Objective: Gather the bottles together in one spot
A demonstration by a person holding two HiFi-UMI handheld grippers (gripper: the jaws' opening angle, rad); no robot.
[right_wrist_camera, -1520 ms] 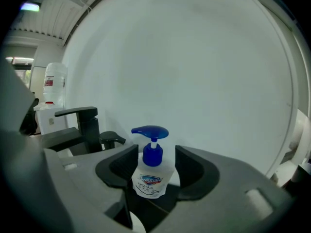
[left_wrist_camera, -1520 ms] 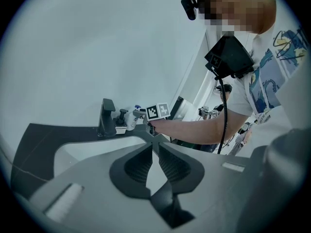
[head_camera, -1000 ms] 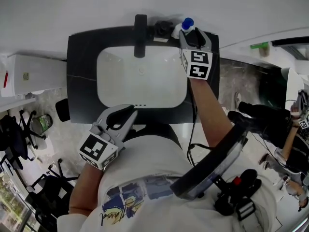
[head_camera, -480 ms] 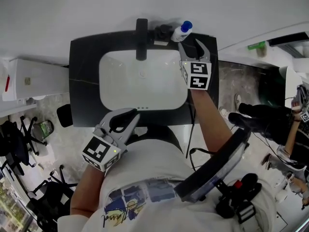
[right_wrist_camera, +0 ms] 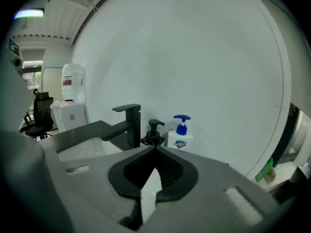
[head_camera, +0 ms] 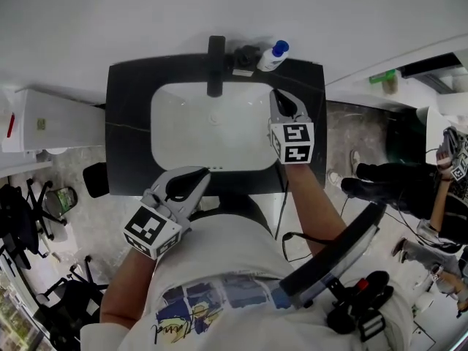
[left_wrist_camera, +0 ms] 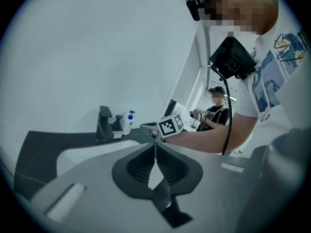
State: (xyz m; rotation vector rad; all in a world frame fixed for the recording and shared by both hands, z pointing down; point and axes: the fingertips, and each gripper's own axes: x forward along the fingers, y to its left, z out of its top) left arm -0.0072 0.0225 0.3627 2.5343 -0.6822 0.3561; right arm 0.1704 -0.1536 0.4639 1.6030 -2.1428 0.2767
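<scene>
A white bottle with a blue pump (head_camera: 272, 55) (right_wrist_camera: 181, 137) (left_wrist_camera: 127, 123) stands at the back of the dark counter (head_camera: 128, 123). It is close beside a black pump bottle (head_camera: 245, 55) (right_wrist_camera: 154, 132), just right of the black faucet (head_camera: 216, 64). My right gripper (head_camera: 276, 96) (right_wrist_camera: 155, 147) hovers over the basin's right rim, well short of the bottles. It is shut with nothing between the jaws. My left gripper (head_camera: 203, 174) (left_wrist_camera: 155, 143) is at the counter's front edge, shut and empty.
The white basin's rim (head_camera: 157, 123) fills the counter's middle. A white cabinet (head_camera: 44, 115) stands to the left, with office chairs (head_camera: 22, 203) below it. A green object (head_camera: 387, 79) lies on a ledge at the right. Another person (head_camera: 439, 189) sits at the far right.
My right gripper has drawn back from the white bottle toward me and its jaws have closed. The bottle stays next to the black pump bottle. The left gripper has barely moved.
</scene>
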